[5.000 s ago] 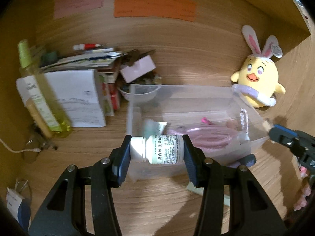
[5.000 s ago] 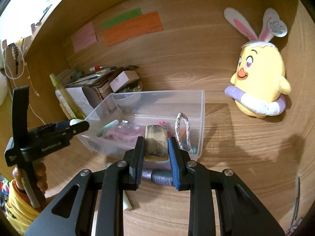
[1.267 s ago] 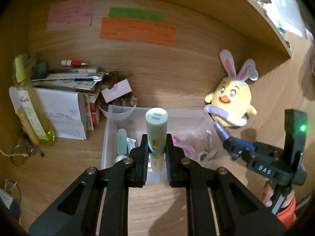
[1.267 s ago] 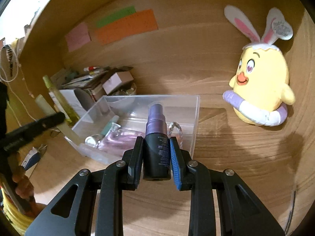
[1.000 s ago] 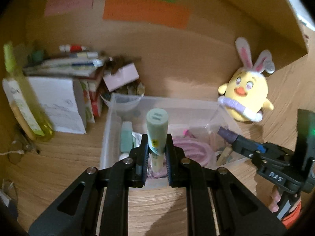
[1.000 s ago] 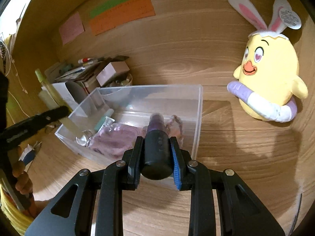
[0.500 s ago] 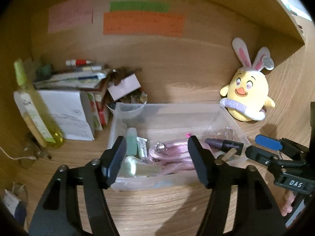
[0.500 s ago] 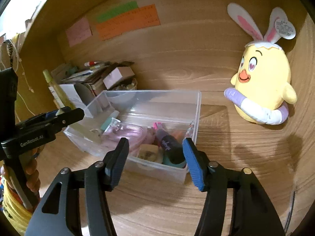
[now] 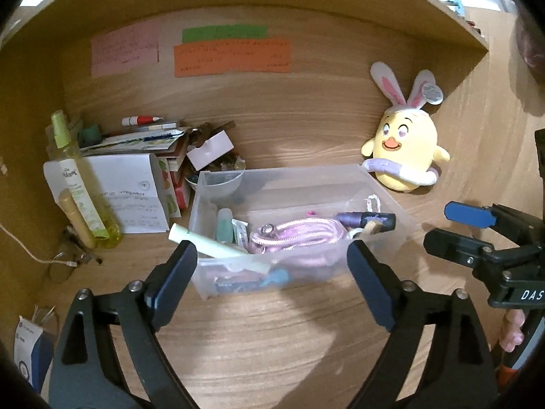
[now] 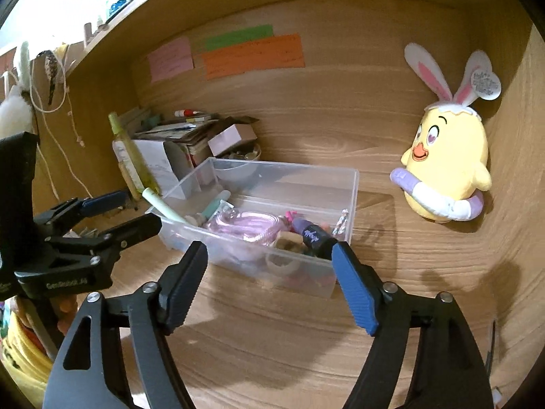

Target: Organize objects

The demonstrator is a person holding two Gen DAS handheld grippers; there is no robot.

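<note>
Item: clear bin (image 9: 381, 184) on the table (image 9: 272, 334), just ahead of our left tongs (image 9: 272, 266) and right tongs (image 10: 269, 266); both have just been opening, now wide and empty. Inside we list a pale green tube (image 9: 218, 248) leaning on the left rim, pink cord (image 9: 293, 235), dark purple bottle (image 10: 315, 235)

Clear glossy plastic bin (image 9: 388, 184) on a matt wood-grain worktop (image 9: 272, 334). Inside, a shiny pink braided cord (image 9: 293, 235), a smooth pale-green plastic tube (image 9: 218, 248) and a glossy dark bottle (image 10: 315, 235). Plush yellow toy chick (image 10: 449, 167), soft cloth. Paper notes (image 9: 231, 56) on the wall, matt.
</note>
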